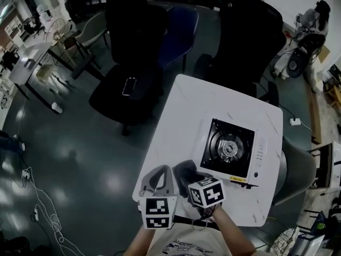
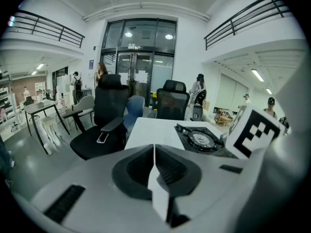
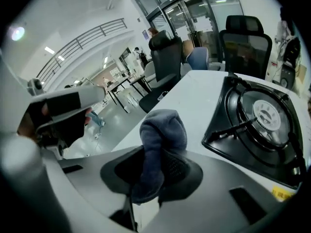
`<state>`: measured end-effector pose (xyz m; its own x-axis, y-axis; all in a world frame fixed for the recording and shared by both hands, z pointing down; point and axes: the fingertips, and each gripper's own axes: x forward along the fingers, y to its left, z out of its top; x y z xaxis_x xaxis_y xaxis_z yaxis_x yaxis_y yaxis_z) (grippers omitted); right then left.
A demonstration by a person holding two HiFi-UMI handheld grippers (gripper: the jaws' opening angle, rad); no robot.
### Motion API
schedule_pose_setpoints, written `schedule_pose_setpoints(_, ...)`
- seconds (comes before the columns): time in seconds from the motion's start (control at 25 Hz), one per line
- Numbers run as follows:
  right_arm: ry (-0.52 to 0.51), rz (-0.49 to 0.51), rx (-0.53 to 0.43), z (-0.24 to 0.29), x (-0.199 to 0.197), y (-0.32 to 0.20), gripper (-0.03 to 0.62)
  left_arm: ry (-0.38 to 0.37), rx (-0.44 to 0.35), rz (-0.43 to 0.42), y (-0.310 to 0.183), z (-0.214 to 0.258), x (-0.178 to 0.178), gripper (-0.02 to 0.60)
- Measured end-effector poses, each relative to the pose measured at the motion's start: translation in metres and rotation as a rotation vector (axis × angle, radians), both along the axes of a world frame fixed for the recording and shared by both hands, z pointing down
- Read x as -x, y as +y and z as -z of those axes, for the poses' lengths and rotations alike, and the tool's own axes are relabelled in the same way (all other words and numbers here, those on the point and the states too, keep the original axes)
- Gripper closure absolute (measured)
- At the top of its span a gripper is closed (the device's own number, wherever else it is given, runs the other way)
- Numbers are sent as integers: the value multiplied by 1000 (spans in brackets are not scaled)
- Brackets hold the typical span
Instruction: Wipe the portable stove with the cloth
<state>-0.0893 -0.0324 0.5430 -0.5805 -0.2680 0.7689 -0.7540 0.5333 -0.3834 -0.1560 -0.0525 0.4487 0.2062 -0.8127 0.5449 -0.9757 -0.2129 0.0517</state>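
In the head view, the white table [image 1: 176, 116] stands on a glossy grey floor [image 1: 80, 159]. Black office chairs [image 1: 133, 47] crowd its upper edge, and a phone [image 1: 129, 85] lies on one seat. The portable stove [image 1: 230, 149] sits at the table's right side. My left gripper [image 1: 159, 174] and right gripper [image 1: 187, 174] hang side by side over the lower edge.

In the left gripper view, my jaws are pressed together with nothing between them. Beyond them are the table and glass doors [image 2: 141, 67] in a tall white hall.

In the right gripper view, my jaws pinch a blue-grey cloth [image 3: 160, 140], bunched up left of the stove and apart from it.
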Motion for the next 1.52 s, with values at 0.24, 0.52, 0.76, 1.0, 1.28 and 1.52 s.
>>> schedule_pose_setpoints(0.24,-96,-46,-142,52,16,-27,493,2,-26,39,-8,9,10,561)
schedule_pose_setpoints(0.52,-142,-126,-295,98,9,-52,493,3,-56,43,-19,21,8,561)
schedule_pose_setpoints(0.76,-176,-159,-308,108,4,-52,493,11,-68,38,-24,23,4,561)
schedule_pose_setpoints(1.0,-183,-190,-339,114,-1,-53,493,15,-77,26,-28,26,2,561)
schedule_pose_setpoints(1.28,-174,-212,-344,111,-3,-56,493,11,-89,22,-34,31,4,561)
schedule_pose_setpoints(1.52,-173,-219,-336,108,-4,-57,493,14,-90,14,-37,30,1,561)
